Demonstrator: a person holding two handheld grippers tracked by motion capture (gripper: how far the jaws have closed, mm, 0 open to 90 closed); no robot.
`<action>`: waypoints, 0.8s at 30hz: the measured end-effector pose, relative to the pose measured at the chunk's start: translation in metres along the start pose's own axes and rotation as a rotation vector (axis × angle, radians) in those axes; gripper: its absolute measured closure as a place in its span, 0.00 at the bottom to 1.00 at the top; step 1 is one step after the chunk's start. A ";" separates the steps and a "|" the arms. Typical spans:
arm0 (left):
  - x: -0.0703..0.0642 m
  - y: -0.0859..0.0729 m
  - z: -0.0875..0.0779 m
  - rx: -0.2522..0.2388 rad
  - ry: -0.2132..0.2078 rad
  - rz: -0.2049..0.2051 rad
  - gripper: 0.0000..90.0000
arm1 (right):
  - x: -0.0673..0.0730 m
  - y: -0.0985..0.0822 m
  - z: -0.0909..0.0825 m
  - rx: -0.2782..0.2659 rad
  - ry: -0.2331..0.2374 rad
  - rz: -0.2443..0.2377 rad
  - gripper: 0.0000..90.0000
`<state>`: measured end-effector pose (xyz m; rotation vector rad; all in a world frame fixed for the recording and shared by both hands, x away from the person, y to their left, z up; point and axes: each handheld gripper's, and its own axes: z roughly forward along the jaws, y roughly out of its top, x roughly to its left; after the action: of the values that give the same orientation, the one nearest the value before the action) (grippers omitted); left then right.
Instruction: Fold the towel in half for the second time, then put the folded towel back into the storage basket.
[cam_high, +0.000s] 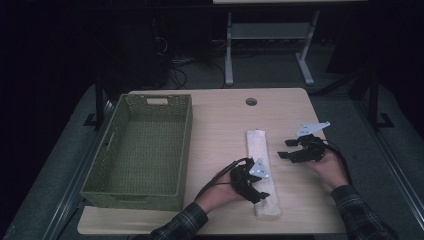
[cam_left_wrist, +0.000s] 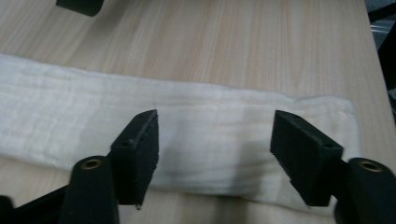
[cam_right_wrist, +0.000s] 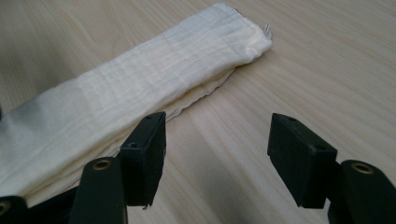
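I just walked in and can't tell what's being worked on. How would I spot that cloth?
On the wooden table, look right of the green woven basket. The cloth lies there as a long folded strip, cream-white and soft, the one pale thing between the two black tools.

There was one folded cloth (cam_high: 262, 170), one green basket (cam_high: 95, 180) and two tongs on the tabletop (cam_high: 220, 120).

A cream cloth (cam_high: 262, 168), folded into a long narrow strip, lies flat on the table (cam_high: 220, 125).
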<state>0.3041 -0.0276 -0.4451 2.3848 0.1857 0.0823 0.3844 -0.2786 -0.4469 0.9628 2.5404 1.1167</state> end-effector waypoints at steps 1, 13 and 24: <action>0.002 0.000 0.002 0.006 -0.002 0.012 0.29 | 0.000 0.000 0.000 0.002 0.000 -0.001 0.41; 0.006 -0.007 0.023 0.049 -0.045 0.009 0.18 | 0.001 0.000 0.001 0.004 0.002 -0.003 0.40; 0.008 -0.010 0.015 0.039 -0.033 -0.016 0.50 | 0.001 0.000 0.001 -0.006 0.011 -0.018 0.39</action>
<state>0.3124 -0.0291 -0.4632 2.4211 0.1927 0.0315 0.3841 -0.2772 -0.4472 0.9332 2.5479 1.1271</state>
